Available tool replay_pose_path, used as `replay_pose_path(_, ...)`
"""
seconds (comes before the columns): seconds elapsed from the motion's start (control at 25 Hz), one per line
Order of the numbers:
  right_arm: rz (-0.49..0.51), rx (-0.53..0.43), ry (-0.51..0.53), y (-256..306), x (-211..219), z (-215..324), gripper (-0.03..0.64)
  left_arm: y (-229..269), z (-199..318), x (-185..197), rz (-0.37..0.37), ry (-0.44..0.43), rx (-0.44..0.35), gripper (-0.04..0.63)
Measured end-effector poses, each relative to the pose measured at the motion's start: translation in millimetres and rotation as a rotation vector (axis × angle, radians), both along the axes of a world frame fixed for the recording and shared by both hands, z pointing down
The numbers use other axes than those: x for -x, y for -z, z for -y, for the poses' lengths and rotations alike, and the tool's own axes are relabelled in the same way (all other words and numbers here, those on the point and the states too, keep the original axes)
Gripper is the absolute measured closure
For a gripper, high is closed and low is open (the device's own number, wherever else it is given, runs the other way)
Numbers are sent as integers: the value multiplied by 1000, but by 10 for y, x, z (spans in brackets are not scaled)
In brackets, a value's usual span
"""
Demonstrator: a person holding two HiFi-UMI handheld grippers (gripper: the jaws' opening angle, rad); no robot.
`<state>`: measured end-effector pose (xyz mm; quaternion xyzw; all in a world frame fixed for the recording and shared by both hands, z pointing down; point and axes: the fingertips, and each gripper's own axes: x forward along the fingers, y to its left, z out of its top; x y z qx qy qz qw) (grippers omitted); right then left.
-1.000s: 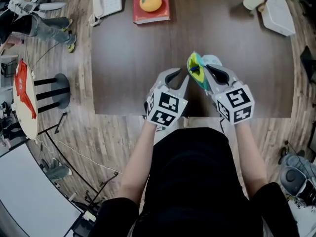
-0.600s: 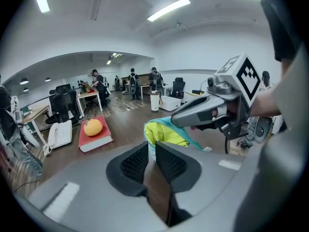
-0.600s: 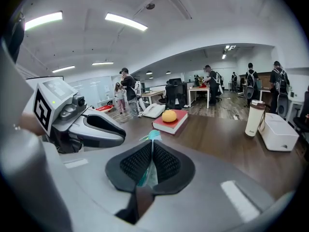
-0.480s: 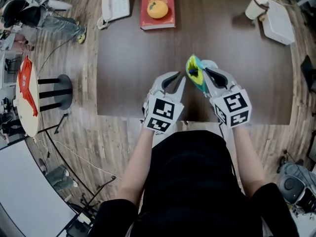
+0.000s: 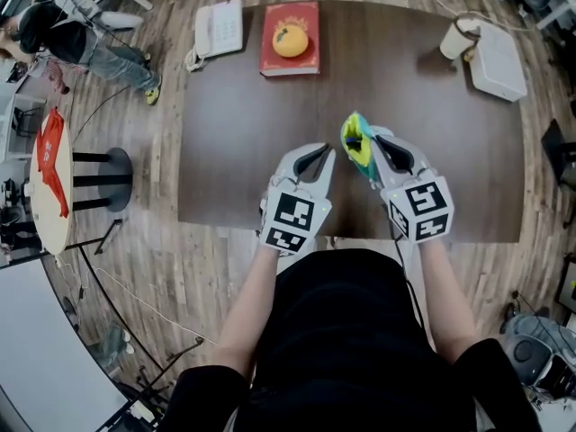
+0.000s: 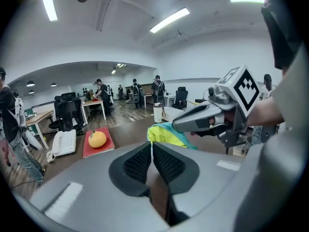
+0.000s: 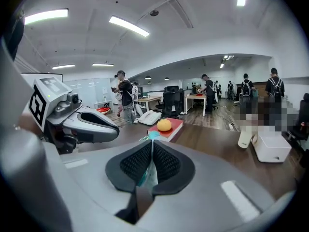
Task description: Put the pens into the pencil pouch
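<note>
The pencil pouch (image 5: 356,139), yellow and green with a teal zip edge, hangs above the near side of the dark table (image 5: 243,124). My right gripper (image 5: 373,145) is shut on its fabric; in the right gripper view teal cloth (image 7: 147,170) shows between the closed pads (image 7: 166,162). My left gripper (image 5: 322,156) is just left of the pouch and apart from it. Its jaws have just been closing and now stand shut with nothing between them (image 6: 152,148). The pouch (image 6: 170,135) shows beyond them, under the right gripper (image 6: 212,119). I see no pens.
A red book (image 5: 290,16) with an orange (image 5: 291,40) on it lies at the table's far edge, a white telephone (image 5: 219,27) to its left. A white cup (image 5: 455,37) and a white box (image 5: 498,59) sit at the far right corner.
The left gripper's jaws, open a second ago, have closed empty. Both grippers have risen a little, the pouch with the right one.
</note>
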<state>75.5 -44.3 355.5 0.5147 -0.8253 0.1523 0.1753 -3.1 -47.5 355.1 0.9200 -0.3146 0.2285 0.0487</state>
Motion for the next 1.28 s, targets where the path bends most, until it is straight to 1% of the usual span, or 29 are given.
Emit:
replay_pose_path(0.32, -18, -58, -13, 239, -57, 33, 598, 289, 95, -22, -100, 30, -25, 597)
replay_pose_path(0.48, -13, -81, -25, 339, -93, 32, 598, 373, 113, -51, -132, 32, -30, 597)
replay_pose_path(0.76, -14, -85, -33, 388, -89, -23, 598, 424, 108, -83, -153, 32, -24, 598)
replay_pose_path(1.28, -15, -88, -38, 404, -127, -23, 598, 416, 142, -74, -161, 42, -14, 598)
